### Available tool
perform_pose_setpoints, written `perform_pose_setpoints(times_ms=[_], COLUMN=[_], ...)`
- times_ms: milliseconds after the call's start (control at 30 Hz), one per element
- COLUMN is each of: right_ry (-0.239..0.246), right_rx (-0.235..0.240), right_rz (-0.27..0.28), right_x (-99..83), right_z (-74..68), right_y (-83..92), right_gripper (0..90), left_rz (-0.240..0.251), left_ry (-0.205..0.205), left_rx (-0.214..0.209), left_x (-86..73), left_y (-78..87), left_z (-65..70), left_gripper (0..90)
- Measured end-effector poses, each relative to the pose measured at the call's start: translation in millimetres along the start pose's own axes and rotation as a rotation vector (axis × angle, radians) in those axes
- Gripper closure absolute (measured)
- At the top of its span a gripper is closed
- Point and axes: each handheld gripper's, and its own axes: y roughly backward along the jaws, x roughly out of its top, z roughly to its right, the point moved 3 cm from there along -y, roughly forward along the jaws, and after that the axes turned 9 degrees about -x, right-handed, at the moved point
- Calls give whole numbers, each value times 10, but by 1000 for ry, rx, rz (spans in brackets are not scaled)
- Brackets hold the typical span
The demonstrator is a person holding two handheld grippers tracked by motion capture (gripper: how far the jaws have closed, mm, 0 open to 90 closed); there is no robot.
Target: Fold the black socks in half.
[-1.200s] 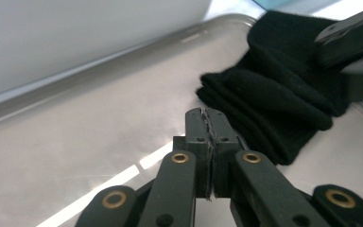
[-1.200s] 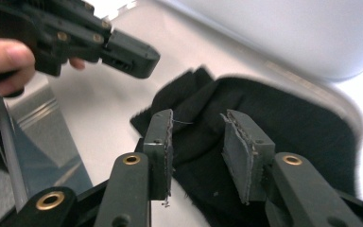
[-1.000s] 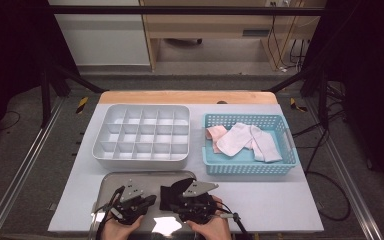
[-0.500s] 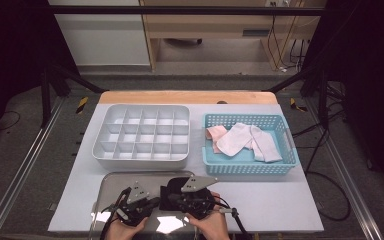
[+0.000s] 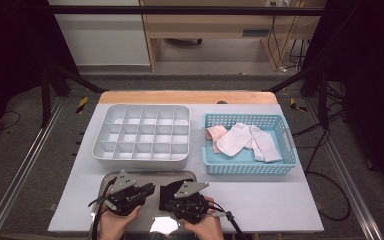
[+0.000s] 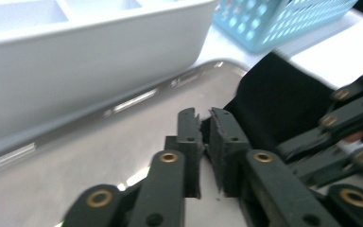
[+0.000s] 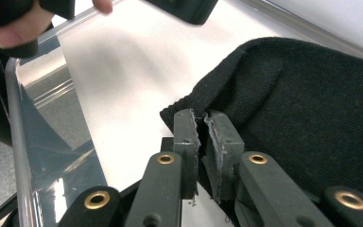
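A black knitted cloth (image 7: 302,109) with a ribbed edge is seen on a metal tray (image 6: 99,156). Its edge is pinched by the right tongs (image 7: 202,124). The left tongs (image 6: 204,124), just opening and barely apart, are seen beside it, empty.

matt black knit cloth (image 7: 307,104), glossy metal tray (image 6: 99,156)

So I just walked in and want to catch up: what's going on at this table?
A person works two hand-held grippers over a shiny metal tray at the table's near edge. The right gripper pinches the edge of a black knitted cloth lying on the tray. The left gripper sits beside the cloth, nearly closed, nothing visibly held. Behind stand a white compartment box and a blue plastic basket of pale socks.
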Motion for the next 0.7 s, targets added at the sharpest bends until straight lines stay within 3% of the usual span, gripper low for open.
perform_pose_setpoints(times_ms=[100,200,333,500,600,700], right_ry=[1,4,2,-30,-81,-95], right_rx=[-3,-8,-5,12,-44,-121], right_rz=[4,10,18,63,133,112], right_x=[-1,-5,-9,29,79,55], right_z=[-7,-16,-30,40,227,409], right_y=[-5,-2,15,214,419,457], right_gripper=[832,827,801,771,789,835], left_rz=[-18,-53,-112,-124,-122,-127], left_ry=[-31,-36,-23,-19,-18,-27], left_rx=[13,26,51,45,43,46], left_x=[33,27,-37,-83,-94,-97], left_y=[-106,-249,-370,-357,-352,-348], left_z=[77,92,20,0,2,9], left_gripper=[679,605,598,605,607,608])
